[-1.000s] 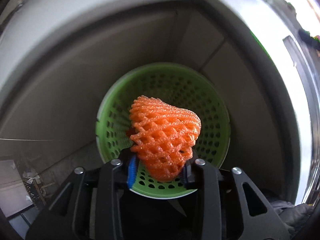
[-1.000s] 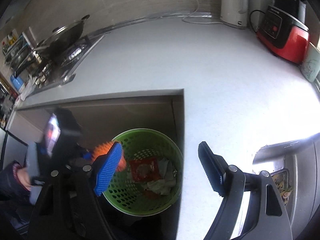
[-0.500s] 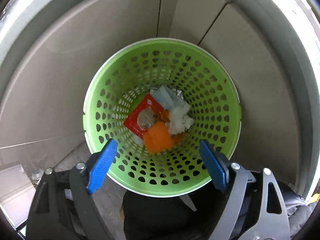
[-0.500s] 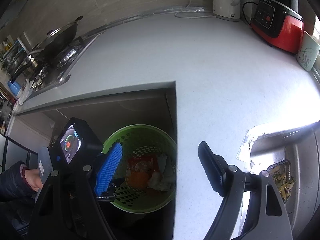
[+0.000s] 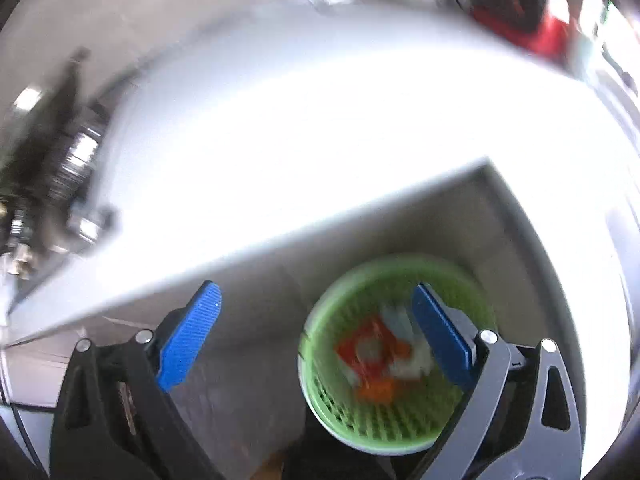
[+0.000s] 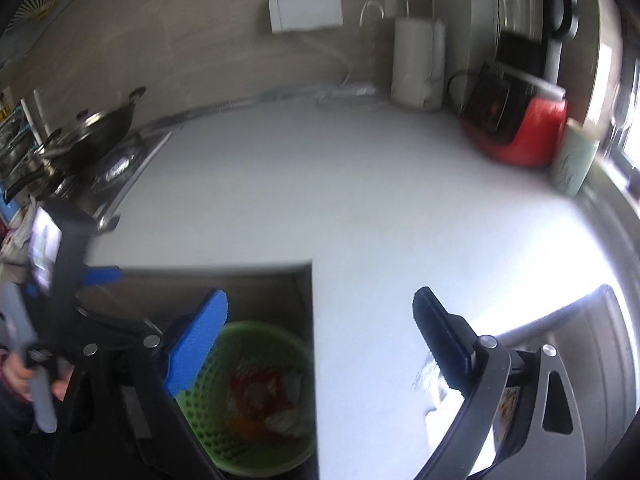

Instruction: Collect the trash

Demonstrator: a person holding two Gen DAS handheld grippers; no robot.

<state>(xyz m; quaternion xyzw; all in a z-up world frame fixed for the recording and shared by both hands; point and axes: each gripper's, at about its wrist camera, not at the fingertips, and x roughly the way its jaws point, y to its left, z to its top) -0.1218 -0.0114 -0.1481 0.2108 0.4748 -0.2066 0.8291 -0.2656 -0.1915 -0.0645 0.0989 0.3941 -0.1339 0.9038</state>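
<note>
Both grippers (image 5: 316, 334) (image 6: 320, 334) agape (empty)

No legible text in either view, both blurred w/ motion, small mark on right finger arm of left hand-held gripper (image 5: 316, 344) too tiny to read, sticker on right hand-held gripper (image 6: 320, 336) arm unreadable, red appliance (image 6: 516, 128) panel blurred.

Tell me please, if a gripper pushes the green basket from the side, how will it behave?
The green basket looks like thin perforated plastic, so probably light and easy to slide. It holds only a few wrappers, adding little weight. Being rather tall, it may tip if pushed near its rim.
</note>
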